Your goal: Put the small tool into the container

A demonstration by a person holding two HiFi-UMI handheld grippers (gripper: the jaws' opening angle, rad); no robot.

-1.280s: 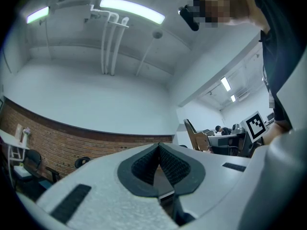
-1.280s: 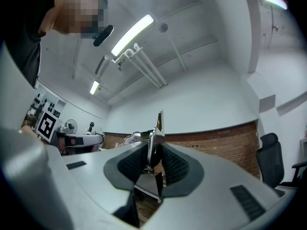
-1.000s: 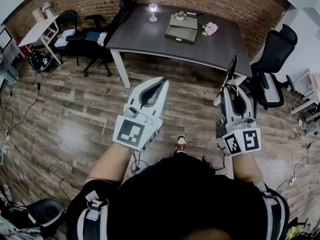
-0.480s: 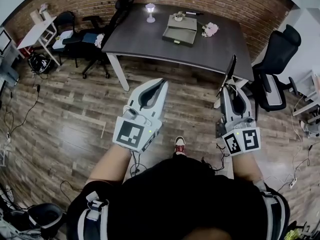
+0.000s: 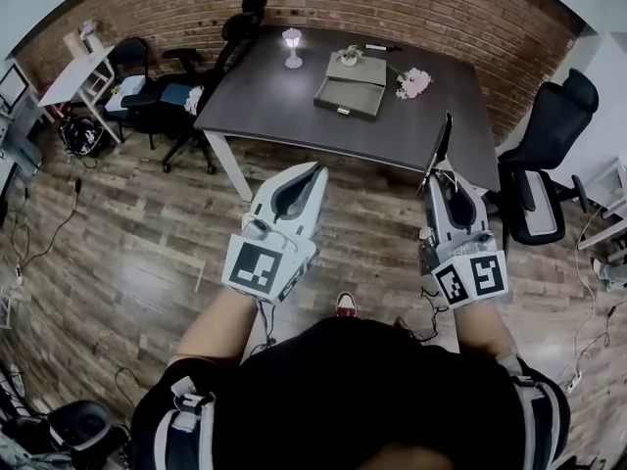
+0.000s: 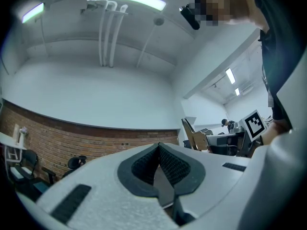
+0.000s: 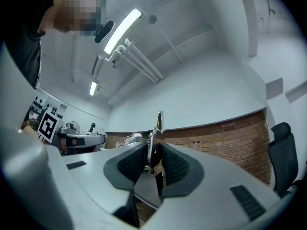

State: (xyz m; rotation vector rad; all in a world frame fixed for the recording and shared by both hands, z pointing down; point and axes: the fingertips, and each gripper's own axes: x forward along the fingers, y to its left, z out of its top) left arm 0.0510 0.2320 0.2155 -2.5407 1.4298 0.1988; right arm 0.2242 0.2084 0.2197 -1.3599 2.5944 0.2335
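Note:
In the head view the container [image 5: 351, 84], an open grey box, sits on the dark table [image 5: 265, 106] ahead. My right gripper [image 5: 446, 182] is shut on the small tool [image 5: 440, 150], a thin dark metal piece that sticks up past the fingertips, short of the table's near edge. The right gripper view shows that tool [image 7: 158, 122] clamped between the black pads [image 7: 132, 164], its tip rising above them. My left gripper [image 5: 315, 172] is held over the floor in front of the table, shut with nothing in it. Its pads [image 6: 175, 164] meet at the tips in the left gripper view.
A small lamp [image 5: 292, 47], a potted plant [image 5: 350, 55], pink flowers [image 5: 412, 82] and a marker [image 5: 382, 47] share the table. Office chairs stand at the right [image 5: 549, 135] and the far left [image 5: 211, 57]. A white side table [image 5: 83, 71] and cables lie over the wooden floor.
The table and container have drawn closer and lower in the head view as the person stepped forward. Both grippers keep their grip and sit slightly nearer the table's edge.

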